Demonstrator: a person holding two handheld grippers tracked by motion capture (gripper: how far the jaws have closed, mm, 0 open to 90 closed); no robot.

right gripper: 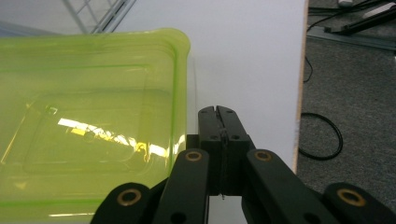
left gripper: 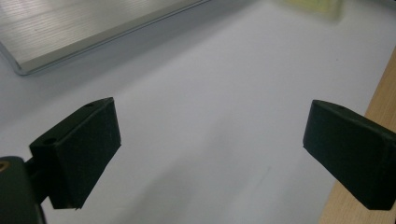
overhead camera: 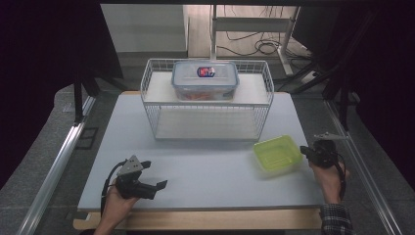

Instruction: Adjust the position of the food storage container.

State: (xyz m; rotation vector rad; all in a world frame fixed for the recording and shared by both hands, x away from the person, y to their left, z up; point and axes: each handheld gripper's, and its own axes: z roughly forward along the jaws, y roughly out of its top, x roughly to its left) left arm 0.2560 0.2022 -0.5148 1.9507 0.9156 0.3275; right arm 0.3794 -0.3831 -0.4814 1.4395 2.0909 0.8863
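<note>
Beside the table's (overhead camera: 195,166) right edge, the right gripper (right gripper: 218,109) sits with jaws pressed together on nothing, just next to the green tray (overhead camera: 277,153), which lies in front of the wire basket (overhead camera: 157,105). Near the front left, the left gripper (overhead camera: 157,175) hovers with jaws spread wide and empty. To seize the tray cleanly, the right jaws should part first and straddle its near rim squarely.

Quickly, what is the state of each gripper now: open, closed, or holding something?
Left gripper: open, holding nothing, above the white table.
Right gripper: closed, holding nothing, beside the green container.
</note>
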